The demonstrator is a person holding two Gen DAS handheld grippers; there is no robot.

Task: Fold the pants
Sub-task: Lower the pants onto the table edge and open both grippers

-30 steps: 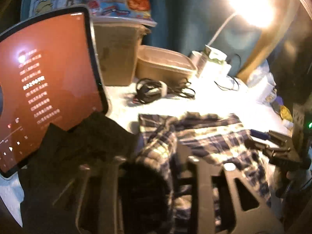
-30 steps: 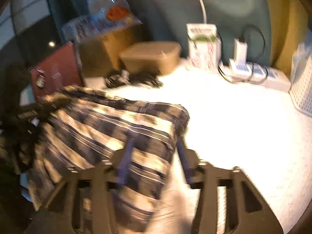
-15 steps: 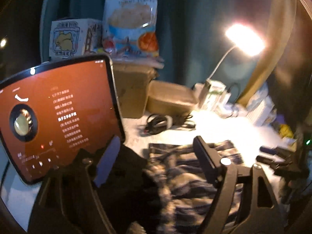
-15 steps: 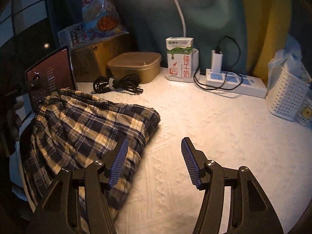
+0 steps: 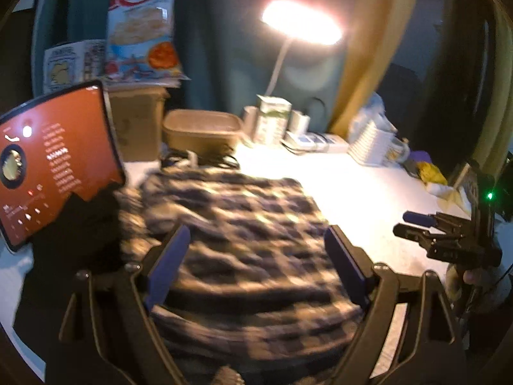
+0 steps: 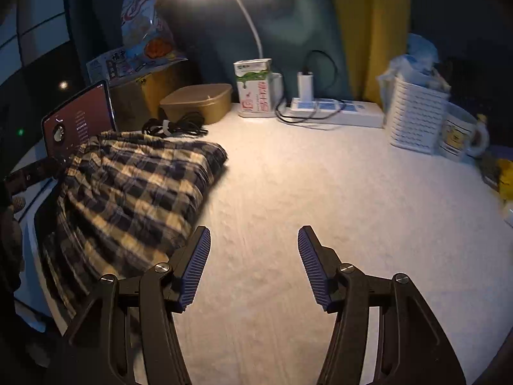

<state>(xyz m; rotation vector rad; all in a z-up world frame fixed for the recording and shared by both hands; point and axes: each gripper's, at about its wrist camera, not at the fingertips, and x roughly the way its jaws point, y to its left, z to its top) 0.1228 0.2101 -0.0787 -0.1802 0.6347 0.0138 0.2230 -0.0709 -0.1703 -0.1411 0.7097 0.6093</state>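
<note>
Now the dark blue and cream checked cloth pants [image 6: 134, 186] lie folded in a soft heap on the left side of the white bumpy table cover [image 6: 336, 199], just in front of the red-screened tablet [image 6: 80, 115]. The left gripper [image 5: 256, 269] hangs over the pants with its blue-padded fingers [image 5: 166, 266] spread wide — holding nothing. The right gripper [image 6: 255, 263] is spread wide too, over the bare cover beside the pants — its left finger is near their edge.
</note>
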